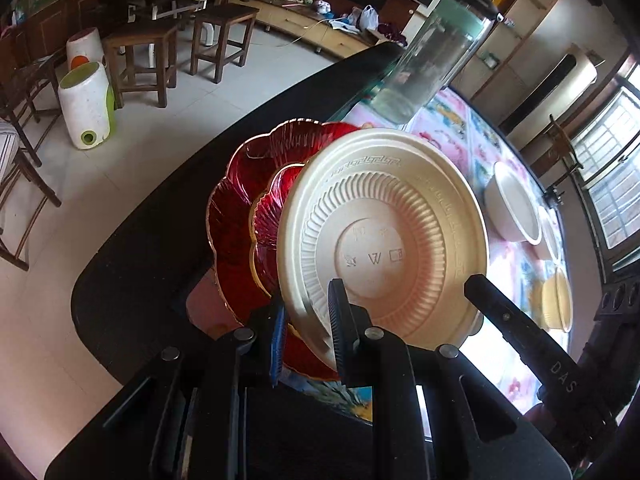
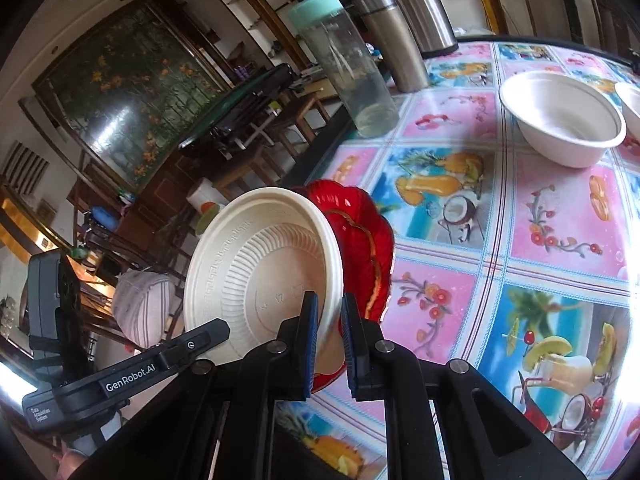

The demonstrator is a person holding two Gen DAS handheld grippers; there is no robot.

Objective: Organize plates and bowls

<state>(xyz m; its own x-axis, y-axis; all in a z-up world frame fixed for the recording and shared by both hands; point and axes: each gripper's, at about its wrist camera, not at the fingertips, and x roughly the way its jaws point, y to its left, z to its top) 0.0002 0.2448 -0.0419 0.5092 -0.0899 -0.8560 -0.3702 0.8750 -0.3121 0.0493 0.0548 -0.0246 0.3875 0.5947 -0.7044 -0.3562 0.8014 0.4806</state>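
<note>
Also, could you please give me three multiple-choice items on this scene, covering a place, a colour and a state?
1. The clear bottle stands: A on the tablecloth; B on the floor; C on a stool.
2. The scalloped plates are: A blue; B red; C green.
3. The cream plate is: A lying flat; B broken; C tilted up.

A: the clear bottle stands on the tablecloth.
B: both scalloped plates are red.
C: the cream plate is tilted, its rim inside the right gripper.
</note>
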